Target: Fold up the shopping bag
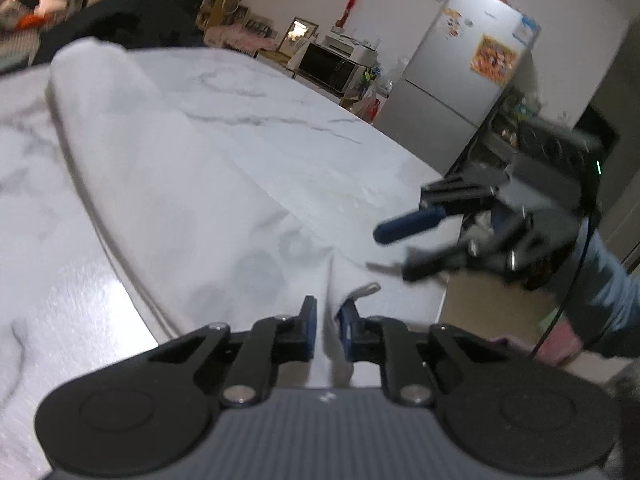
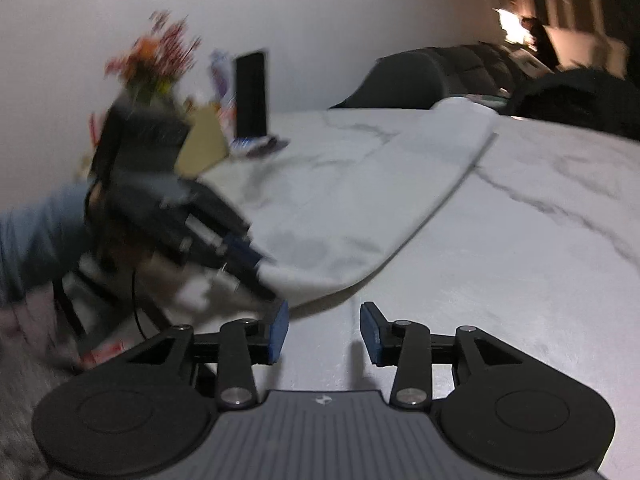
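We are pinching the near edge of the bag (image 1: 208,184), which is lying flat on the table (image 1: 36,240), in our left gripper (image 1: 328,316); our right gripper (image 2: 324,328) is gaping, empty, beside it. A one-corner pull could drag it crooked.

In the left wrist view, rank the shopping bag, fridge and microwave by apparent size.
1. Shopping bag, though nearness to the camera inflates it.
2. Fridge.
3. Microwave, smallest, and farthest away.
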